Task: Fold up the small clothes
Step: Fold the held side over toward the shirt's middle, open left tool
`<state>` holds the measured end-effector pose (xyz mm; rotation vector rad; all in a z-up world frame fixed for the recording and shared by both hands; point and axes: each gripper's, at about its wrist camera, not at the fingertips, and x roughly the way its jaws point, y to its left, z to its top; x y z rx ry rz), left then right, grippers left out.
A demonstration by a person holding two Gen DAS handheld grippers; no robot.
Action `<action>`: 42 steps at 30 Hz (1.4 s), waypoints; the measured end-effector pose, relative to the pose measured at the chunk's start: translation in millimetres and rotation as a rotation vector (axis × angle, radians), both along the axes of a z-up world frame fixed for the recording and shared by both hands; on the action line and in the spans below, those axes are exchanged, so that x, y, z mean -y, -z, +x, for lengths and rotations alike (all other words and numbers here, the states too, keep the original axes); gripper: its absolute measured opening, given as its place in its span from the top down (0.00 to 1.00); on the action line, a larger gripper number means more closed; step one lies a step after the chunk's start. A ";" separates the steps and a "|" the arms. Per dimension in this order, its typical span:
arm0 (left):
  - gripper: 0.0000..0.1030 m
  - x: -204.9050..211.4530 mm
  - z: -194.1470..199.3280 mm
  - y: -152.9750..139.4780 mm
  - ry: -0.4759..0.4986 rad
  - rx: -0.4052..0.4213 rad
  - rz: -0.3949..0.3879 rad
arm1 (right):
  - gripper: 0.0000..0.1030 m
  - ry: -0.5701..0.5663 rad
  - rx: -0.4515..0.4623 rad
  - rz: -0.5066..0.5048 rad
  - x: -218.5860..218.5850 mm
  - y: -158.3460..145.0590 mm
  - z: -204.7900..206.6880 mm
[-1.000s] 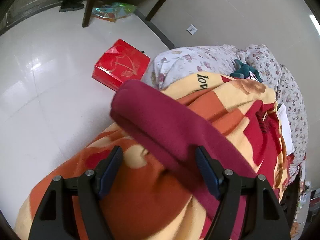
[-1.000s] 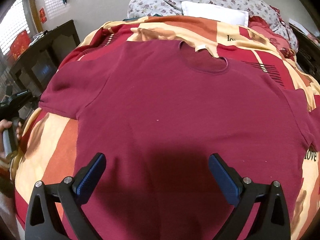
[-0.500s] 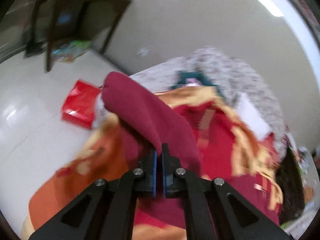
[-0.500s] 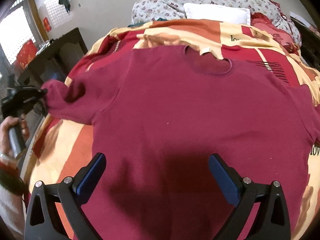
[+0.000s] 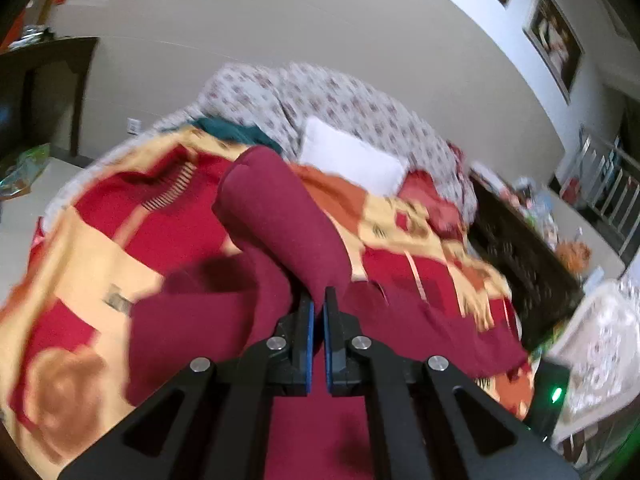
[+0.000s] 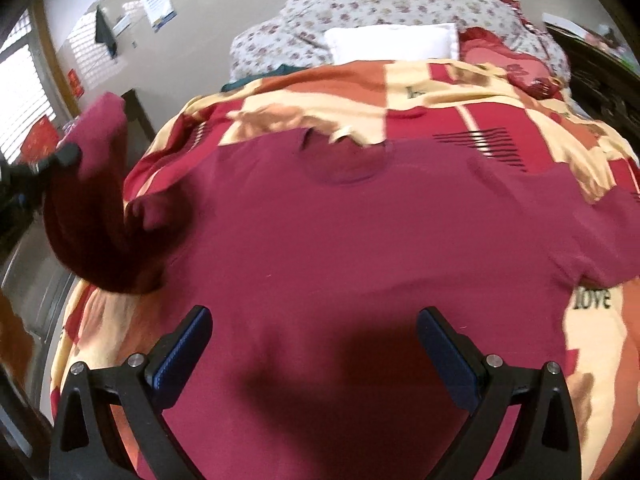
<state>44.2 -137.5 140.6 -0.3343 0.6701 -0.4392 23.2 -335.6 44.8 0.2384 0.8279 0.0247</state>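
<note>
A maroon T-shirt (image 6: 360, 232) lies face up on the patterned red, orange and cream blanket (image 6: 500, 92), neck toward the pillows. My left gripper (image 5: 319, 300) is shut on the shirt's left sleeve (image 5: 280, 220) and holds it lifted above the blanket; the raised sleeve (image 6: 92, 184) and the left gripper (image 6: 60, 158) also show at the left of the right wrist view. My right gripper (image 6: 314, 344) is open and empty, hovering over the shirt's lower body.
A white pillow (image 6: 392, 42) and a flowered quilt (image 6: 360, 4) lie at the head of the bed. A dark wooden cabinet (image 5: 520, 256) stands beside the bed on the right. A dark table (image 5: 44, 88) stands by the wall at left.
My left gripper shut on the sleeve, lifted it off the blanket and swung it up and inward over the shirt. The right gripper stayed open over the hem.
</note>
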 end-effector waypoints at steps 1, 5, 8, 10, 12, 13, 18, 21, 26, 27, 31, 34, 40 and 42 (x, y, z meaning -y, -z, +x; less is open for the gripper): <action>0.97 10.1 0.0 8.0 0.018 -0.019 0.002 | 0.00 0.015 0.001 0.000 7.5 -0.2 -0.8; 0.97 48.1 -0.8 45.9 0.072 -0.087 0.046 | 0.00 0.047 -0.025 -0.024 28.0 4.7 -0.5; 0.96 65.7 -5.6 70.8 0.123 -0.128 0.075 | 0.00 0.063 -0.041 -0.027 39.9 9.8 -0.9; 0.87 75.1 -8.3 82.3 0.153 -0.147 0.087 | 0.00 0.092 -0.058 -0.020 51.6 13.1 -2.1; 0.51 77.1 -12.7 85.1 0.177 -0.160 0.082 | 0.00 0.111 -0.060 0.009 63.1 14.8 -4.8; 0.44 77.8 -15.7 84.4 0.184 -0.164 0.074 | 0.00 0.116 -0.060 0.026 67.6 15.2 -5.8; 0.26 58.7 -44.5 54.6 0.201 -0.081 0.123 | 0.00 0.111 -0.049 0.085 73.5 14.5 -8.0; 0.20 31.2 -56.5 44.0 0.146 -0.029 0.210 | 0.00 0.072 -0.035 0.118 64.4 11.0 -7.2; 0.20 -16.4 -49.4 49.9 -0.008 -0.024 0.271 | 0.00 -0.021 -0.006 0.122 29.8 2.5 8.1; 0.20 -21.2 -46.0 53.1 -0.026 -0.034 0.276 | 0.00 -0.043 -0.005 0.111 20.0 1.3 14.1; 0.20 -30.1 -38.0 68.0 -0.074 -0.055 0.317 | 0.00 -0.080 0.019 0.035 -16.4 -3.4 40.6; 0.20 -29.3 -33.6 78.8 -0.072 -0.075 0.331 | 0.03 -0.106 0.037 -0.009 -39.8 -8.3 65.2; 0.20 -30.3 -27.2 100.4 -0.064 -0.123 0.346 | 0.26 -0.179 0.024 -0.101 -75.9 -7.0 94.0; 0.20 -32.4 -26.6 103.7 -0.061 -0.135 0.332 | 0.29 -0.186 -0.003 -0.164 -85.8 -0.4 101.0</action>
